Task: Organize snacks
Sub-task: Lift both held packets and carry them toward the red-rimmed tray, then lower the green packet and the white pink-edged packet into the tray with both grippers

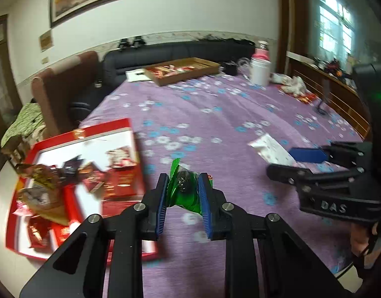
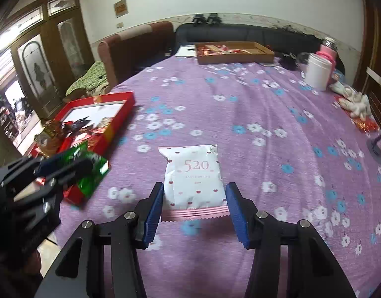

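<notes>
A green packet (image 1: pixel 184 188) is clamped in the left gripper (image 1: pixel 183 191); a white packet (image 2: pixel 195 176) is held between the right gripper's (image 2: pixel 194 208) pads above the table (image 2: pixel 265 129).

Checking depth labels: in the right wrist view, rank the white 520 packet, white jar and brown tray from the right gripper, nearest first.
1. white 520 packet, between the right gripper pads.
2. white jar, far right.
3. brown tray, at the table's far edge.
</notes>
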Demonstrator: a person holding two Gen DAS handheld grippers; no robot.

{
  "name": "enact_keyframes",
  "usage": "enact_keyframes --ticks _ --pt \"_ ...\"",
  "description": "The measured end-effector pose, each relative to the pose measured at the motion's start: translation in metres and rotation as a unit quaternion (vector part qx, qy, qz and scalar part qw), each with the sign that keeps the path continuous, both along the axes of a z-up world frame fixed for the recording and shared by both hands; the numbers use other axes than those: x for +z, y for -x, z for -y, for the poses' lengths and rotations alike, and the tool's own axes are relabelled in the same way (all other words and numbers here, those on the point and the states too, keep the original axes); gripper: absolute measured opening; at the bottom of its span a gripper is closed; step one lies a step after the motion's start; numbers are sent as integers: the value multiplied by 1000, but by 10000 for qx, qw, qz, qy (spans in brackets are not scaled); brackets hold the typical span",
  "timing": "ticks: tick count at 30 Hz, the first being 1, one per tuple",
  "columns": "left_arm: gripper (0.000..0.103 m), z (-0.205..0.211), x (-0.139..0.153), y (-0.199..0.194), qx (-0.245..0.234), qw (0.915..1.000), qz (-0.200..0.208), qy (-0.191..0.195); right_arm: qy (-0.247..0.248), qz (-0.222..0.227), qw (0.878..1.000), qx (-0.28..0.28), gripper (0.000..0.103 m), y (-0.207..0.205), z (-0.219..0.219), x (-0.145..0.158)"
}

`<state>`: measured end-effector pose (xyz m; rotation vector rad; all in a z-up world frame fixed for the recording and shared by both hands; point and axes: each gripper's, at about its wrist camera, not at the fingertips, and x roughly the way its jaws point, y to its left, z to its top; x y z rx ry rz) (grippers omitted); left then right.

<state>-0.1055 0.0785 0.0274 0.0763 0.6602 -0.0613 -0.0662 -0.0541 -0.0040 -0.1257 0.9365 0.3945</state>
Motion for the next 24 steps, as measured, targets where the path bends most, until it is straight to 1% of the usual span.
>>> enact_keyframes --ticks 4,10,13,18,24 --pt "22 -25 3 3 355 9993 111 -75 49 13 9999 151 52 4 -18 1" --pt "22 -57 6 6 748 9968 232 -167 133 37 9991 409 52 6 -47 1" --pt "22 -71 7 5 924 9952 267 -192 193 117 9981 570 52 5 -63 5" --pt "22 -87 8 3 1151 9927 287 -214 189 241 9960 842 52 4 -89 12" --pt "22 -97 10 3 1321 9903 344 -263 174 287 9944 997 52 3 -104 16"
